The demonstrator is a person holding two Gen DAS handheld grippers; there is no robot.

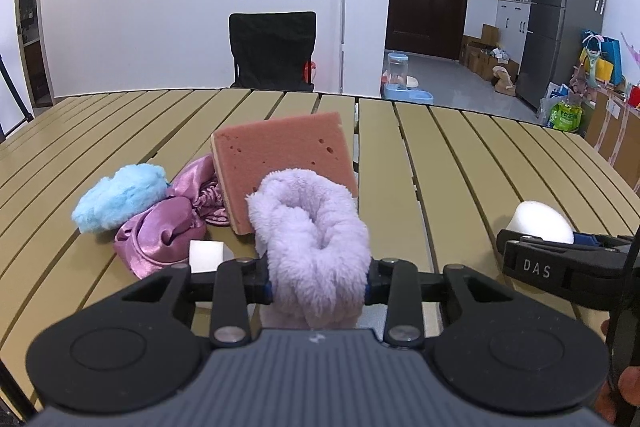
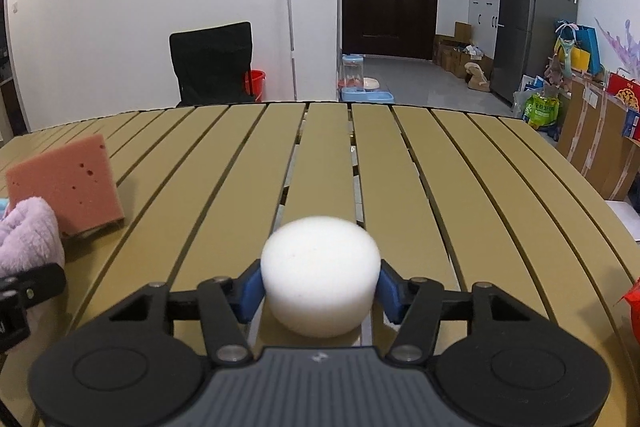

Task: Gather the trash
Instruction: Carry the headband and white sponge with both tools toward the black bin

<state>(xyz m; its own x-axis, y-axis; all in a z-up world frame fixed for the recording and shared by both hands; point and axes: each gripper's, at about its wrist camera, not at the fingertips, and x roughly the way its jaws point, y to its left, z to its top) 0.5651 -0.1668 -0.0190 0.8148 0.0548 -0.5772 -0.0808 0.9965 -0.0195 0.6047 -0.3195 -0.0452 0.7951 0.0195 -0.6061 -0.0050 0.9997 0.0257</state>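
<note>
My left gripper (image 1: pixel 318 291) is shut on a lilac fluffy scrunchie (image 1: pixel 312 227), which bulges up between the jaws just above the slatted table (image 1: pixel 460 167). Behind it a pink sponge (image 1: pixel 280 163) leans on a pile holding a blue fluffy scrunchie (image 1: pixel 120 197), a pink satin scrunchie (image 1: pixel 160 235) and a small white foam piece (image 1: pixel 205 255). My right gripper (image 2: pixel 320 291) has its blue pads against both sides of a round white foam puff (image 2: pixel 320 267) resting on the table. The pink sponge (image 2: pixel 68 183) and lilac scrunchie (image 2: pixel 28 235) show at the left of the right wrist view.
A black chair (image 2: pixel 212 59) stands past the table's far edge. A red object (image 2: pixel 634 303) pokes in at the right edge near my right gripper. Bare slats (image 2: pixel 440 187) stretch ahead of the puff. Boxes and bags line the room's right side.
</note>
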